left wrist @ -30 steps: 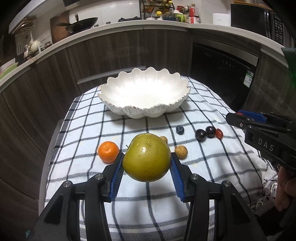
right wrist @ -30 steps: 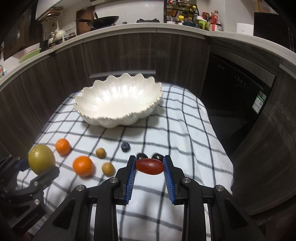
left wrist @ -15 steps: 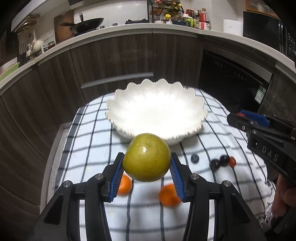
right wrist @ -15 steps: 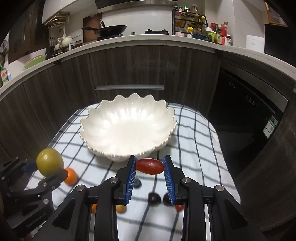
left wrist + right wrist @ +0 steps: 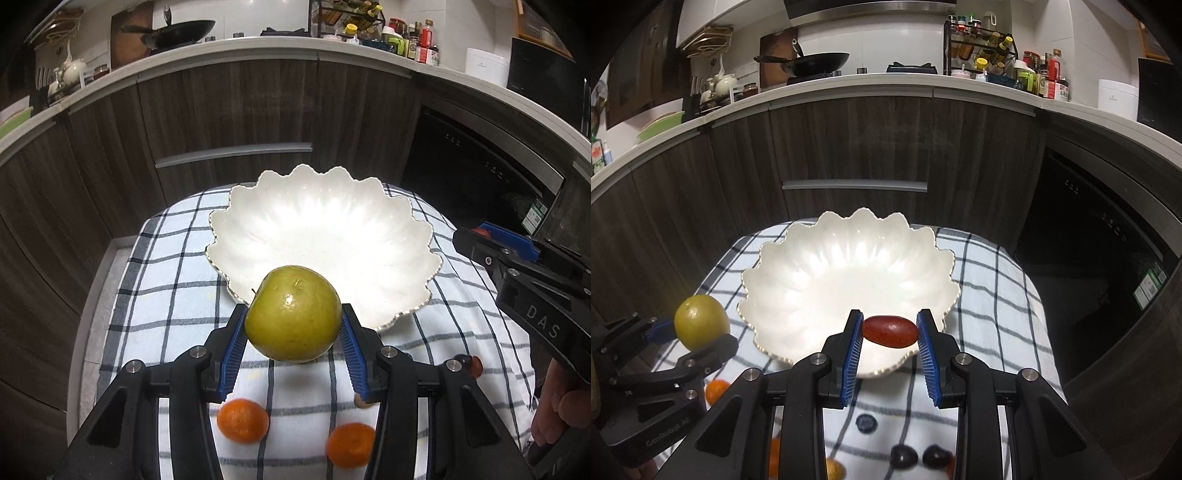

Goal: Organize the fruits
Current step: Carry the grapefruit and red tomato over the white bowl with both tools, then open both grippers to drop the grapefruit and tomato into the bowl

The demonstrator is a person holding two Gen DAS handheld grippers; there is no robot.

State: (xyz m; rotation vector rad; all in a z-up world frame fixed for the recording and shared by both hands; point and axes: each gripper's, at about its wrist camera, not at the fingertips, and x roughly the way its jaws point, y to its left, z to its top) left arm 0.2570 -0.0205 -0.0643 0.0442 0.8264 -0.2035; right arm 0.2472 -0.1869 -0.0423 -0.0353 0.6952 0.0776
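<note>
My left gripper (image 5: 293, 332) is shut on a green apple (image 5: 293, 313) and holds it in the air just before the near rim of the white scalloped bowl (image 5: 258, 229). My right gripper (image 5: 890, 338) is shut on a red oval fruit (image 5: 891, 331) and holds it above the bowl's (image 5: 798, 280) near rim. The bowl holds nothing. Two oranges (image 5: 242, 420) (image 5: 350, 444) lie on the checked cloth below my left gripper. The left gripper with the apple (image 5: 701, 326) shows at the left of the right wrist view.
A blueberry (image 5: 866, 422), two dark grapes (image 5: 903, 455) and small brown fruits (image 5: 834, 469) lie on the checked cloth (image 5: 177, 295) near me. Dark wooden cabinets and a dishwasher (image 5: 1108, 266) stand behind the cloth-covered table.
Both grippers have risen and moved forward toward the bowl with their fruits. The loose fruits on the cloth have slid down toward the bottom of both views.
</note>
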